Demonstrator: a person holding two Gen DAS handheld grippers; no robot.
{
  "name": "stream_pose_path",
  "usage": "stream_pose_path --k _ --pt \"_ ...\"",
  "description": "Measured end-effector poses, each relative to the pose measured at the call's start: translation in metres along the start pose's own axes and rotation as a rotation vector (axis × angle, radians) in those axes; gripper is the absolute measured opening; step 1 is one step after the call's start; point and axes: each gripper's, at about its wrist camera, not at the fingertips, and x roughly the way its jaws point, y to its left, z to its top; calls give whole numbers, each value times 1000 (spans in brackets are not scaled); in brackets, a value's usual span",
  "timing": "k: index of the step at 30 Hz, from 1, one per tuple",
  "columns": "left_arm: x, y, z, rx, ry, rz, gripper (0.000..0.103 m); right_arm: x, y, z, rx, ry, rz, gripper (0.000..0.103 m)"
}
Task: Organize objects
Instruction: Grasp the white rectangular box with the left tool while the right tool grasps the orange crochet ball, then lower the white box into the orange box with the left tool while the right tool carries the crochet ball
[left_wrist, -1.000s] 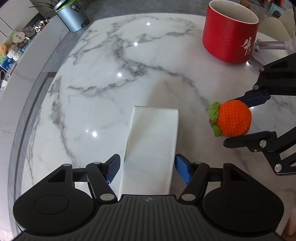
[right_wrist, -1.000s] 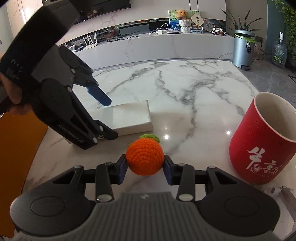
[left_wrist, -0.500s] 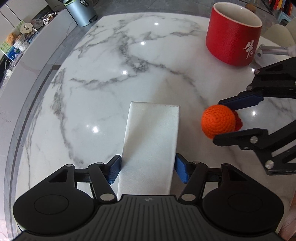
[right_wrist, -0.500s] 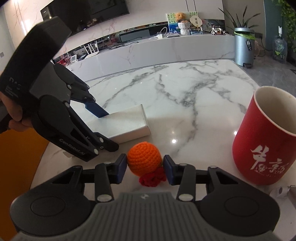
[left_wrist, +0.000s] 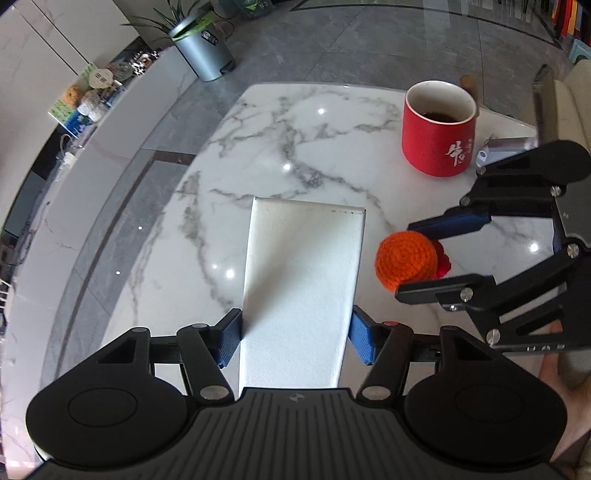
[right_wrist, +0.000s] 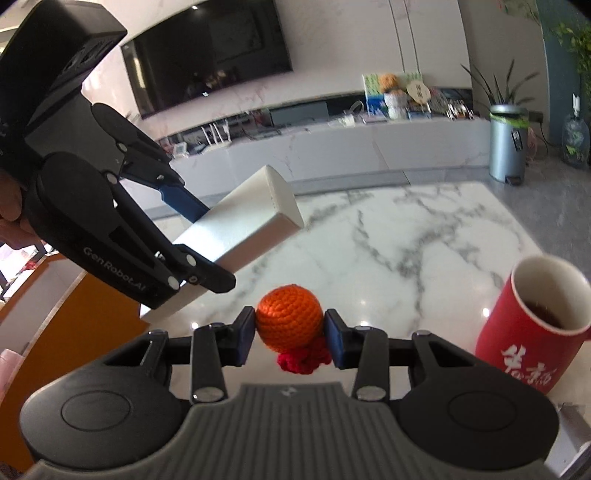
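Observation:
My left gripper (left_wrist: 295, 341) is shut on a long white box (left_wrist: 303, 288) and holds it tilted up, lifted off the marble table (left_wrist: 295, 147). The box also shows in the right wrist view (right_wrist: 240, 236), its far end raised. My right gripper (right_wrist: 290, 332) is shut on an orange crocheted ball (right_wrist: 289, 323) with a red tassel below it. In the left wrist view the ball (left_wrist: 404, 264) hangs just right of the box, between the right gripper's fingers (left_wrist: 450, 223).
A red mug (left_wrist: 437, 127) with dark liquid stands at the table's far right, also in the right wrist view (right_wrist: 532, 328). A metal object (left_wrist: 506, 146) lies beside it. A grey bin (left_wrist: 201, 51) stands on the floor beyond the table.
Both grippers have risen from the table. The white box is now lifted and tilted in my left gripper, and the orange ball is higher in my right gripper.

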Motion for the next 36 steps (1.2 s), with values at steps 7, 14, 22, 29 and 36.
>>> stream_pose_path --k 7,14,22,29,36 --pt "-76 15 -49 4 3 107 71 -34 43 8 -49 -75 98 43" --pt "-94 25 -124 35 76 182 71 -59 102 19 -105 -102 194 43" --pt "-51 31 -173 160 120 165 71 -46 166 48 -153 -56 192 43" --pt "-5 48 -202 208 116 91 71 -14 202 59 -209 3 166 43" --pt "37 55 -219 292 120 43 71 18 219 57 -228 70 138 43"
